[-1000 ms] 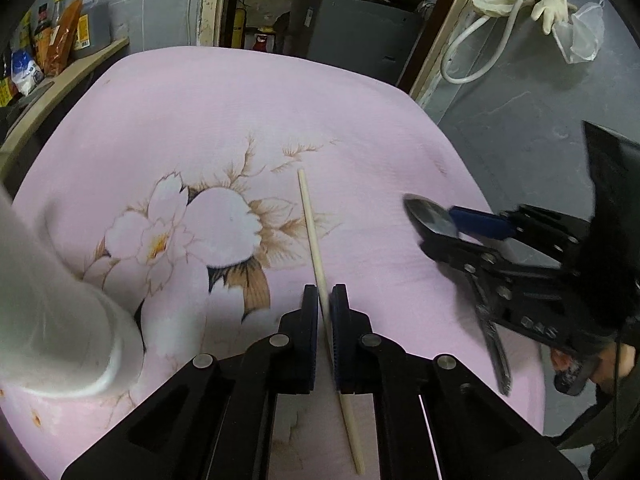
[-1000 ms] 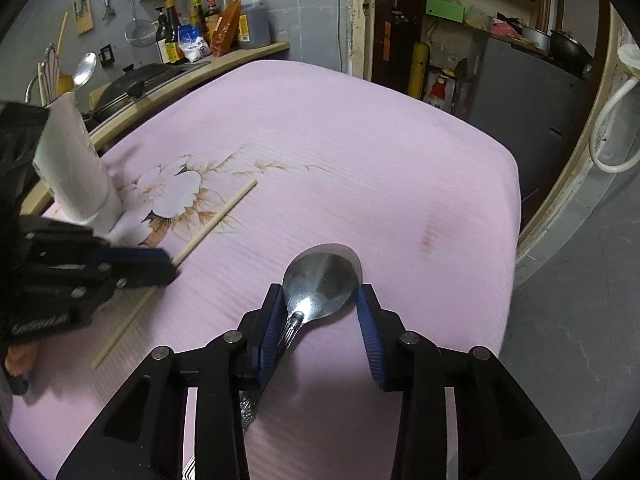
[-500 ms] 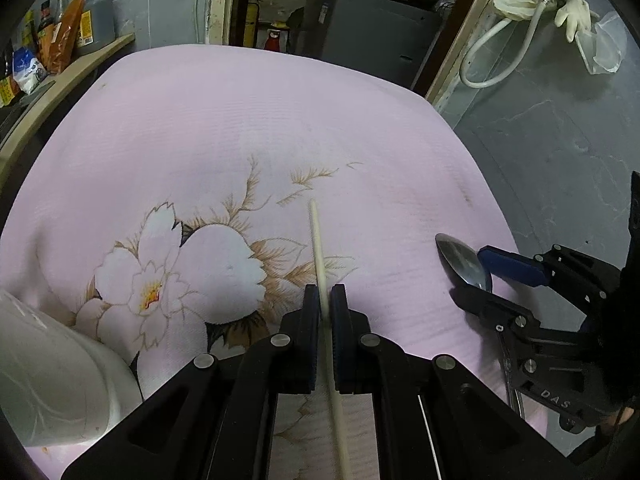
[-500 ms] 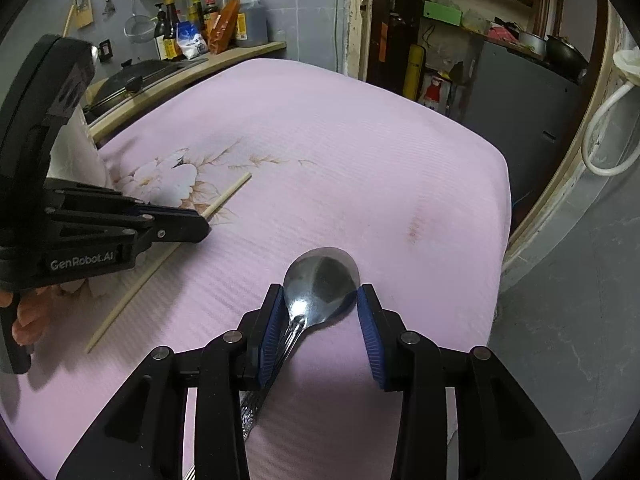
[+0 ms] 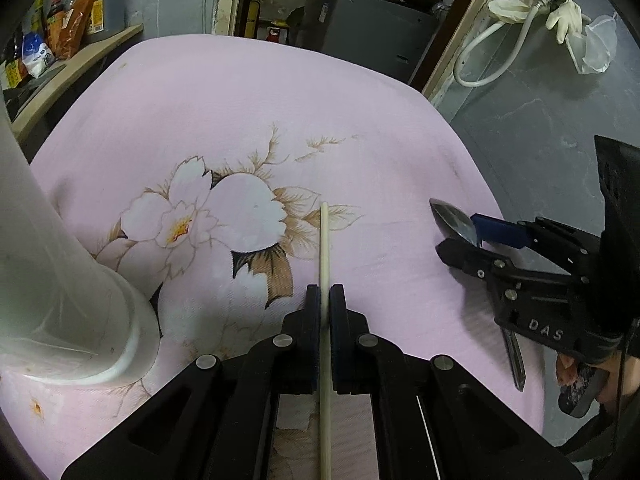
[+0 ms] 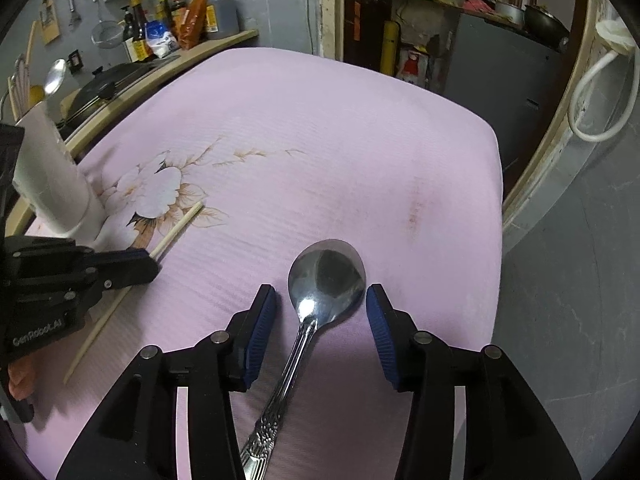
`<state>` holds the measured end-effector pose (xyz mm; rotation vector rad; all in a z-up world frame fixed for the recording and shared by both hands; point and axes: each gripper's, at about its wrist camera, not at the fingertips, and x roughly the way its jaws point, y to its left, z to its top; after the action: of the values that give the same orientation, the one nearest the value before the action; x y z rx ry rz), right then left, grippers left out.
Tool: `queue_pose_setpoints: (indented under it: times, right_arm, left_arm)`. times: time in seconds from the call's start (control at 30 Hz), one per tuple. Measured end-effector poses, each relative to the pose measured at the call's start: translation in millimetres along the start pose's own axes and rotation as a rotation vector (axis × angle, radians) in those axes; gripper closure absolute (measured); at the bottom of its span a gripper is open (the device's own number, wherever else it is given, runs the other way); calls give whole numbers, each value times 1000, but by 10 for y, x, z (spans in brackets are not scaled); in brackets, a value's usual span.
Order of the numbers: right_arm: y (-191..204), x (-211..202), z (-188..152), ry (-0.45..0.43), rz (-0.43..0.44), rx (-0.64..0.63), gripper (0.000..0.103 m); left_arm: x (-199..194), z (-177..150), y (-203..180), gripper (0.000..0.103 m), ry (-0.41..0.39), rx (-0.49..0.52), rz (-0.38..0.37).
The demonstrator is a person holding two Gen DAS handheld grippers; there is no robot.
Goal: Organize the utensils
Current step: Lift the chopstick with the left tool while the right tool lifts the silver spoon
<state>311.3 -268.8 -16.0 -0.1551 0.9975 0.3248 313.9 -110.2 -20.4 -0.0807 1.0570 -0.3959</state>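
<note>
The left gripper point(image 5: 324, 300) had its jaws pressed together on a pale wooden chopstick point(image 5: 324, 248), which ran straight up the middle of the left wrist view from the bottom edge to a tip among the printed leaves. In the right wrist view the right gripper point(image 6: 321, 308) had its jaws opening, blue pads clear of the metal spoon point(image 6: 326, 276) lying between them on the cloth, bowl toward the centre of the frame and patterned handle running to the bottom edge. Around both lay a pink flowered tablecloth point(image 5: 248, 120), bare across its upper half. At the left edge of the left wrist view a white utensil holder point(image 5: 60, 272) stood close beside the gripper, its foot on the cloth. The spoon lay near the cloth's right edge in the right wrist view, where grey floor point(image 6: 568, 288) dropped away. A shelf of bottles point(image 6: 176, 16) bordered the cloth's upper left.
</note>
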Motion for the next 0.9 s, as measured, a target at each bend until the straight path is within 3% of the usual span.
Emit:
queue_pose_setpoints:
  times: [0.23, 0.27, 0.3, 0.47, 0.67, 0.9]
  right_arm:
    - [5, 53, 60, 32, -11, 22, 58]
    - [10, 53, 55, 31, -17, 24, 60]
    - [22, 50, 49, 27, -34, 22, 67]
    - [-54, 7, 19, -3, -11, 72, 68]
    - [39, -171, -126, -110, -13, 70, 69]
    - [314, -503, -354, -321, -122, -30, 69]
  left_arm:
    - [-2, 14, -13, 100, 13, 15, -3]
    - [-4, 13, -25, 100, 12, 23, 2]
    - [-10, 0, -31, 100, 9, 30, 6]
    - [-29, -47, -7, 100, -17, 11, -11]
    - [-189, -146, 47, 100, -72, -3, -52]
    - [-596, -370, 38, 100, -263, 28, -59]
